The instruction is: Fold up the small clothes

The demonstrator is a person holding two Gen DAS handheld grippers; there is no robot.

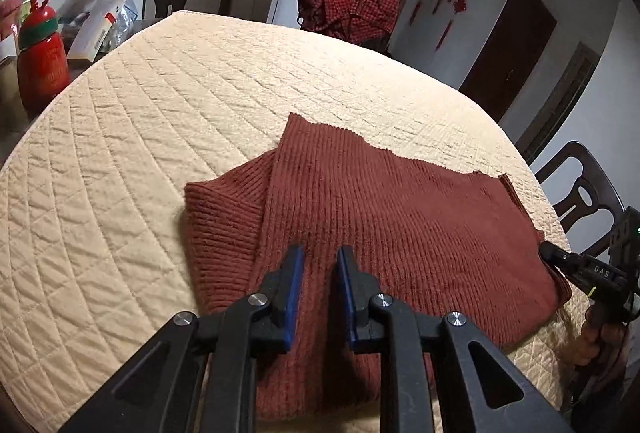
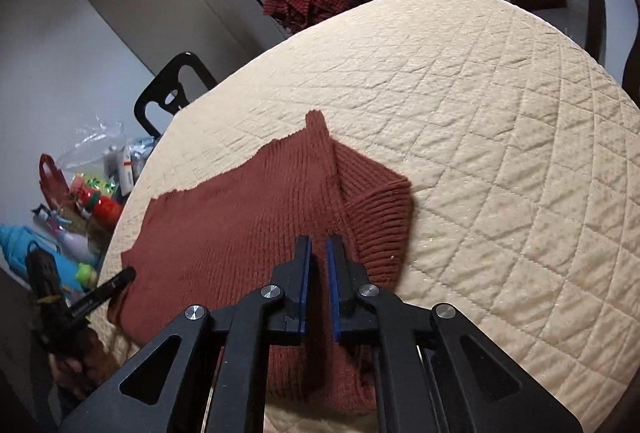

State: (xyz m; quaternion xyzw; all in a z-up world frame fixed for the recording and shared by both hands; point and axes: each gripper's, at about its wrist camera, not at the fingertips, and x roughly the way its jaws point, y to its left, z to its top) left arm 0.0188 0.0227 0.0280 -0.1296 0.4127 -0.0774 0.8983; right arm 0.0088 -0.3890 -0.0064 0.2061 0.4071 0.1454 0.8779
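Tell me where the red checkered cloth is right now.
The red checkered cloth is draped over a chair back beyond the far edge of the quilted table, well past the rust sweater; both wrist views show it at top centre.
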